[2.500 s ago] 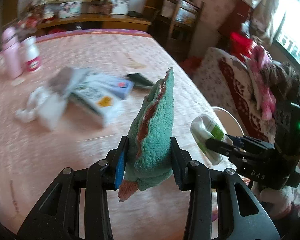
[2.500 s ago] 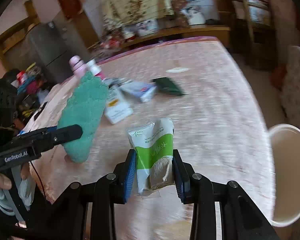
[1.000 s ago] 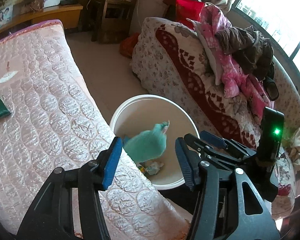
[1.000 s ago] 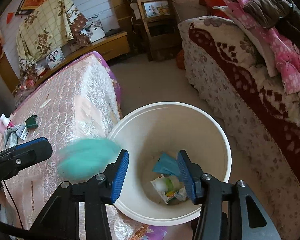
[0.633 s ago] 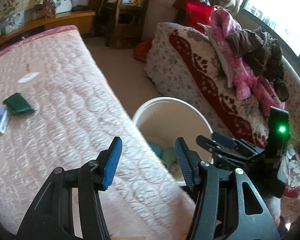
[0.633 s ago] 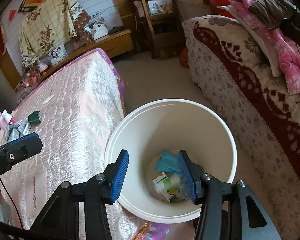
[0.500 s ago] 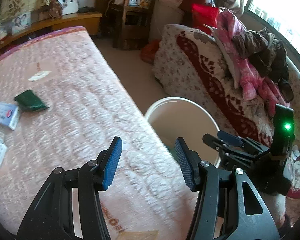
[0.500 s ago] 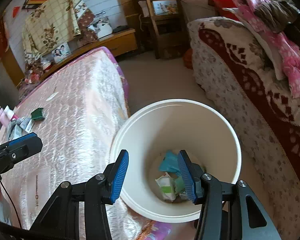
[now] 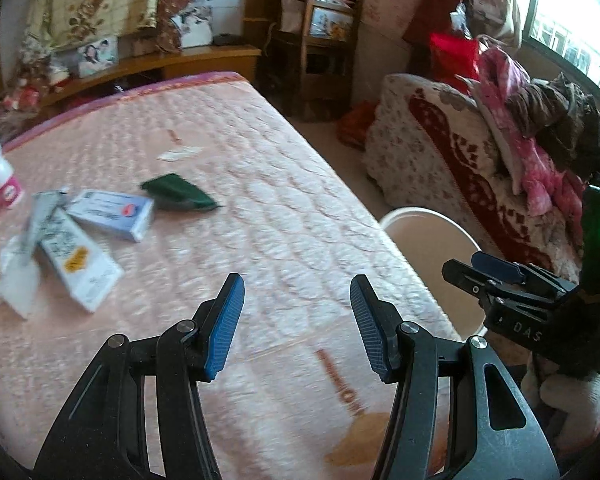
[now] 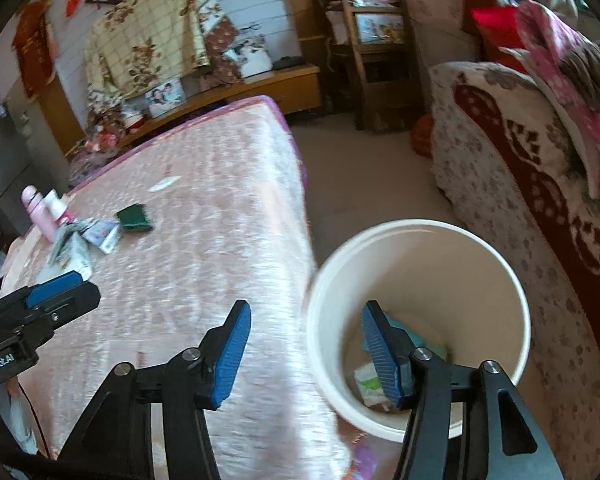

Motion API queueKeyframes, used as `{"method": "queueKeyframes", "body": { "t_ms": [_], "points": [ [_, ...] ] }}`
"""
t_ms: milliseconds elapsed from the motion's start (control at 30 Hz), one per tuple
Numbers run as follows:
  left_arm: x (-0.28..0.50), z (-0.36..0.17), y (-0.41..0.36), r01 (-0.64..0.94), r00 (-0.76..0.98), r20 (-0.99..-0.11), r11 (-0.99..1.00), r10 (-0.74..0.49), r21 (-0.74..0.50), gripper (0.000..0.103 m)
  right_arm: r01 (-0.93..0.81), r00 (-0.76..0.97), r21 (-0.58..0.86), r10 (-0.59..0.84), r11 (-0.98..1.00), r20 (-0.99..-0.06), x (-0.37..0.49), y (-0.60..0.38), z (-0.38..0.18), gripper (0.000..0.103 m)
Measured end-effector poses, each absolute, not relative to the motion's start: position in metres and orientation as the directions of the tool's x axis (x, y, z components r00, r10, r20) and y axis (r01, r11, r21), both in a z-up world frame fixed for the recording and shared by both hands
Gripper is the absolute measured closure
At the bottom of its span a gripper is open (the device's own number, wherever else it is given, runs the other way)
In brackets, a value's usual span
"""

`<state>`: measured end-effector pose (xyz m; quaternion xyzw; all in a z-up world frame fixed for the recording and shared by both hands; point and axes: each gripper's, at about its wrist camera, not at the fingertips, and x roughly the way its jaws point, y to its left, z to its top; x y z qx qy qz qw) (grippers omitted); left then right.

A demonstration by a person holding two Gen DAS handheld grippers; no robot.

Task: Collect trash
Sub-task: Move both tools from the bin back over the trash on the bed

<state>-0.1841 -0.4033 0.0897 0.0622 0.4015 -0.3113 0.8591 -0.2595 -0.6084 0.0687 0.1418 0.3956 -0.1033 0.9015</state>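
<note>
Hovering over the near end of the pink mattress [image 9: 284, 216]: left gripper [image 9: 296, 320], jaws apart, gripping nothing. Hanging beside the mattress, above the white bucket [image 10: 512, 292]: right gripper [image 10: 305, 350], jaws just opening wider, empty. Lying in the bucket: teal and green trash [image 10: 370, 384]. Waiting farther up the mattress: white boxes [image 9: 80, 264], dark green packet [image 9: 178, 192], pink bottles [image 9: 2, 184].
</note>
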Motion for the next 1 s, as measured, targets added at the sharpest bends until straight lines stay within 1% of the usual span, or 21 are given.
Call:
{"method": "queueKeyframes", "body": {
  "t_ms": [300,333,400,433,633,833,1000],
  "points": [
    [-0.178,0.100,-0.347,0.515,0.555,-0.705,0.848,-0.442,-0.127,0.049,0.193,0.683,0.172,-0.006,0.966,-0.731,-0.233,-0.551,0.077,0.046],
    [-0.177,0.100,-0.338,0.503,0.563,-0.704,0.855,-0.434,-0.126,0.049,0.183,0.683,0.174,0.002,0.968,-0.730,-0.230,-0.545,0.078,0.046],
    [-0.175,0.100,-0.322,0.483,0.573,-0.703,0.866,-0.421,-0.126,0.049,0.161,0.685,0.178,0.020,0.971,-0.729,-0.224,-0.534,0.080,0.039],
    [-0.174,0.100,-0.315,0.473,0.576,-0.703,0.872,-0.416,-0.128,0.049,0.145,0.685,0.181,0.034,0.973,-0.727,-0.220,-0.526,0.080,0.039],
    [-0.160,0.097,-0.257,0.393,0.597,-0.714,0.909,-0.366,-0.137,0.049,0.065,0.675,0.186,0.094,0.980,-0.732,-0.202,-0.489,0.080,0.039],
    [-0.140,0.094,-0.196,0.289,0.628,-0.723,0.949,-0.289,-0.128,0.049,-0.018,0.649,0.201,0.165,0.979,-0.743,-0.182,-0.449,0.075,0.039],
    [-0.116,0.088,-0.160,0.224,0.643,-0.734,0.970,-0.220,-0.095,0.049,-0.077,0.621,0.215,0.216,0.973,-0.754,-0.168,-0.420,0.070,0.039]
  ]
}}
